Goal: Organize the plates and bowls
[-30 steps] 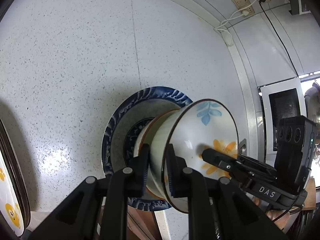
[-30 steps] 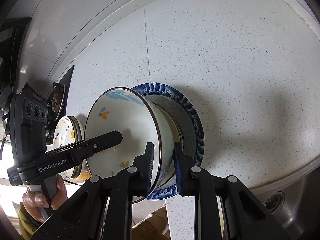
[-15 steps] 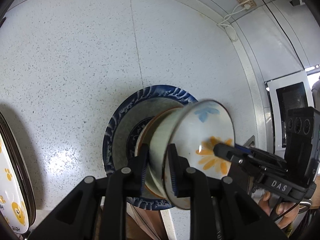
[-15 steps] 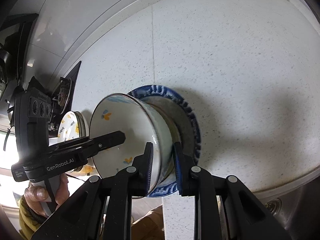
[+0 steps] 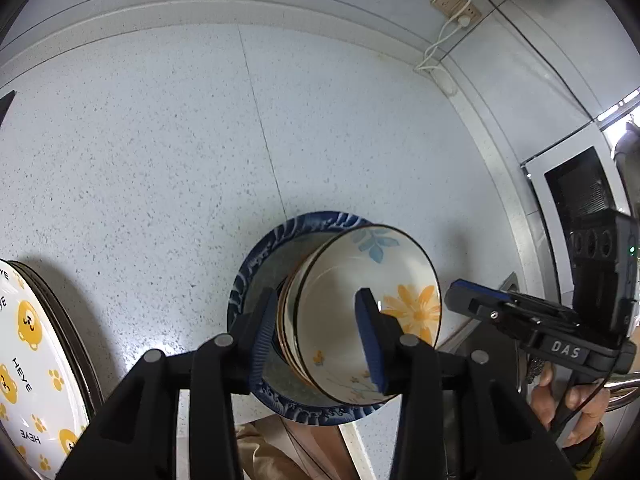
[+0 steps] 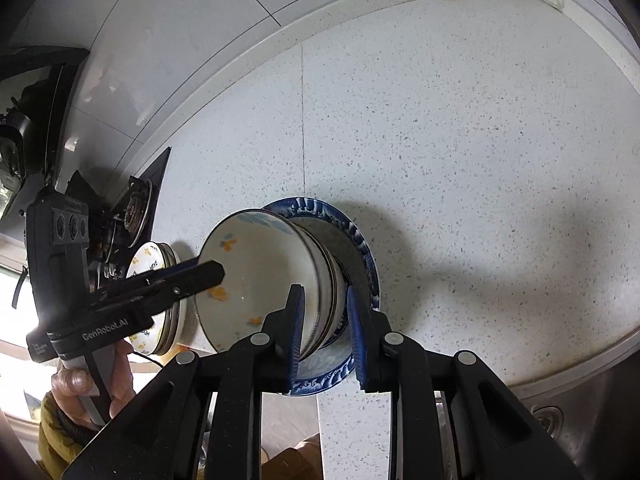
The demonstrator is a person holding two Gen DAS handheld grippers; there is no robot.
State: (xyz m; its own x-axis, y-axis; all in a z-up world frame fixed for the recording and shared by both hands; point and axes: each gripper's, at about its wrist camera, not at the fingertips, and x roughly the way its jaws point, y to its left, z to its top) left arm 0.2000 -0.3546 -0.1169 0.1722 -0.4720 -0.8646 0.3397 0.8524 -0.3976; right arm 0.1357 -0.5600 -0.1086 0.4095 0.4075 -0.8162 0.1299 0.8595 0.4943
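Note:
A white bowl with orange flowers and blue leaves (image 5: 368,312) sits nested on another bowl in a stack, on a blue-patterned plate (image 5: 260,268) on the speckled counter. My left gripper (image 5: 316,332) is open, its jaws straddling the bowl's near rim without pinching it. In the right wrist view the same bowl (image 6: 252,276) rests on the stack over the blue plate (image 6: 360,248). My right gripper (image 6: 324,328) is open, jaws either side of the bowl walls. Each gripper shows in the other's view.
A stack of white plates with yellow bear prints (image 5: 32,352) lies at the left; it also shows in the right wrist view (image 6: 156,300). A stove (image 6: 136,208) is behind it. Wall sockets with a cable (image 5: 460,4) and a sink drain (image 6: 548,416) flank the counter.
Both grippers were shut on the flowered bowl's rim and have opened. The bowl has settled onto the stack on the blue plate. Both cameras have pulled back.

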